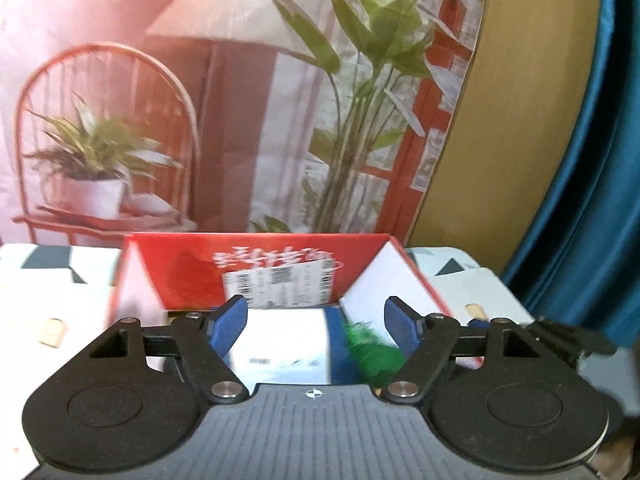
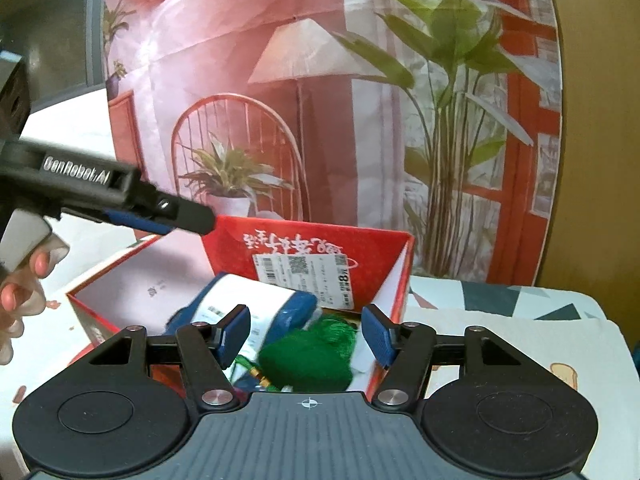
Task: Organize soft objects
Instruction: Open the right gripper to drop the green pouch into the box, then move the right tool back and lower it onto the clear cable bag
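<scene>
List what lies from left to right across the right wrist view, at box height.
Person's hand → left gripper → blue and white pack in the red box → green yarn → patterned tablecloth.

From my feed, the printed backdrop [image 1: 240,100] fills the space behind the table [image 2: 520,320]. It pictures a pink room with a floor lamp, a potted plant on a red wire chair left of the lamp, and tall green leaves before a red window frame to its right. Right of the backdrop I see a tan wall [image 1: 520,120], then a teal curtain [image 1: 600,180]. The table, below the backdrop, wears a pale cloth with dark triangles. Light is soft and even.
</scene>
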{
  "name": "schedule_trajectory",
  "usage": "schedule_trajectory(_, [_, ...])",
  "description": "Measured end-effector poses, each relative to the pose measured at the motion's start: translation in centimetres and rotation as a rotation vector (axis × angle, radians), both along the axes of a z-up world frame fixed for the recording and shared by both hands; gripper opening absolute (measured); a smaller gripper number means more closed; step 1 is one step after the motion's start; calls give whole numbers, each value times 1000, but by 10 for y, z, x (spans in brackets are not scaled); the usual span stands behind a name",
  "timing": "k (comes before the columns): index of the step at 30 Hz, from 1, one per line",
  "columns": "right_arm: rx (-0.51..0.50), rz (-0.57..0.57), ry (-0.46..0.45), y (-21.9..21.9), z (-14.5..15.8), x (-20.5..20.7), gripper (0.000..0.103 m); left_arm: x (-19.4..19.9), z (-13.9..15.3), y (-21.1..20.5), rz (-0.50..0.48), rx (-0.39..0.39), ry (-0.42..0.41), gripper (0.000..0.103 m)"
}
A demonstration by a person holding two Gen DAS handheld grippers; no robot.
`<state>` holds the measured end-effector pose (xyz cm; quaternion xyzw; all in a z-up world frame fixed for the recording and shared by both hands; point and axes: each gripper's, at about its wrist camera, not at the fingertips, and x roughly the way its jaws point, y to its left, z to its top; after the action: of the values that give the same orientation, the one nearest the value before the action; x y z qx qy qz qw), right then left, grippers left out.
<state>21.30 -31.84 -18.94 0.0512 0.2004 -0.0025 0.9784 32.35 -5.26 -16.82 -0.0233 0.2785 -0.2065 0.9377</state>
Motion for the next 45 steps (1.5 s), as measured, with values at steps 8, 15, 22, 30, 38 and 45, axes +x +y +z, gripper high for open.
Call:
schedule_trajectory(8, [36,23,-45,31,0,-27,58,-60,-11,49,35,0,-28,76])
schedule_trajectory(15, [65,31,-36,59,-18,-59,58,-107,-38,83,87,-50,15,75])
schedule_trajectory(22, [79,29,44,82,-47,-88,58,-145,-67,92,98,-74,42,75])
schedule_trajectory(30, [83,65,90,113,-63,-118,58,-186,-84,97,106,-60,14,75])
schedule_trajectory(38, [-16,135,86,144,-62,-134,59,-201,-87,97,117,-45,-26,75])
schedule_trajectory(45, [-55,144,121,145,-71,-131,61,-198,-94,98,127,-46,-7,75])
